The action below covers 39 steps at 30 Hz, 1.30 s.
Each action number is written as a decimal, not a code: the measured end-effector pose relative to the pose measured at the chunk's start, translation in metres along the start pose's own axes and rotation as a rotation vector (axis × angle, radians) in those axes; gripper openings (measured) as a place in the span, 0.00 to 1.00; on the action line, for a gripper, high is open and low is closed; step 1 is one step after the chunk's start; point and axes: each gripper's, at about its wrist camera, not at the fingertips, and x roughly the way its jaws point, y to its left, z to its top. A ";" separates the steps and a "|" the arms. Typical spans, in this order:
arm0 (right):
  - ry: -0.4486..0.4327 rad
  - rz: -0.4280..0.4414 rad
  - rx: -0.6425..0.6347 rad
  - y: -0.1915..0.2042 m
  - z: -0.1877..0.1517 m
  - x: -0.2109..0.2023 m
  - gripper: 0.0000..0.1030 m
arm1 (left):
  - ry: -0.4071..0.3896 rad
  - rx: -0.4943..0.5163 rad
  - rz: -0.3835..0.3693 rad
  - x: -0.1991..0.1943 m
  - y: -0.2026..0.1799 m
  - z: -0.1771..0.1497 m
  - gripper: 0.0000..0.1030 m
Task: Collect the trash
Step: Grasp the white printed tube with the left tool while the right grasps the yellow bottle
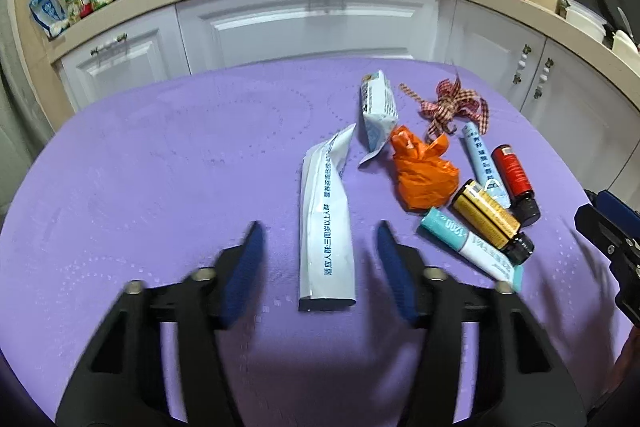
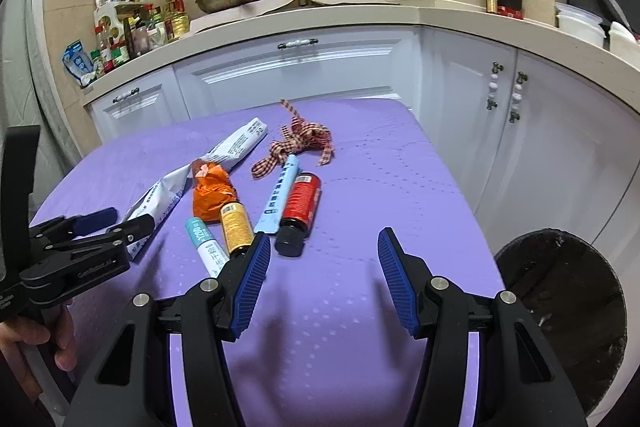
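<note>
1. Landmark: long white foil sachet with blue print point(image 1: 326, 223), lying flat on the purple embossed table cover point(image 1: 160, 167), its near end toward the person
2. Left gripper point(image 1: 320, 259): blue pads part open, one on each side of the sachet's near half, neither pressing on it; nothing held
3. Right gripper point(image 2: 324, 267): jaws part open over bare cover to the right of the sachet, empty
4. Right of the sachet: crumpled orange plastic bag point(image 1: 424, 175), amber bottle with yellow label point(image 1: 488, 219), red-labelled dark bottle point(image 1: 514, 183), teal-and-white tube point(image 1: 468, 245); beyond these, checked ribbon bow point(image 1: 454, 105)
5. Black-lined round bin point(image 2: 568, 311): far right of the sachet, off the table edge
6. Step judged: first pick, sachet being framed
7. Next move calls for lowering, closing flat on the thin foil, then carrying it to the bin
</note>
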 end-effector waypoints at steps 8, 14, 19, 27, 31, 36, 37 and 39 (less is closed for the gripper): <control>0.018 0.032 -0.036 0.020 0.005 0.011 0.56 | 0.029 0.026 -0.036 0.008 0.003 -0.001 0.17; 0.037 0.054 -0.062 0.034 0.005 0.018 0.56 | 0.011 0.014 -0.031 -0.002 0.015 -0.006 0.13; 0.075 0.065 -0.088 0.042 0.005 0.027 0.56 | 0.001 -0.015 -0.010 -0.015 0.036 -0.011 0.13; 0.122 0.075 -0.101 0.049 0.009 0.042 0.47 | -0.007 -0.085 0.042 -0.025 0.077 -0.017 0.13; 0.147 0.083 -0.113 0.053 0.009 0.047 0.38 | -0.007 -0.109 0.057 -0.028 0.091 -0.021 0.13; 0.174 0.086 -0.123 0.056 0.007 0.052 0.32 | -0.008 -0.126 0.065 -0.029 0.103 -0.023 0.13; 0.176 0.087 -0.119 0.055 0.007 0.052 0.31 | -0.008 -0.128 0.065 -0.029 0.103 -0.023 0.13; 0.184 0.092 -0.116 0.054 0.007 0.054 0.28 | -0.007 -0.130 0.064 -0.028 0.103 -0.024 0.13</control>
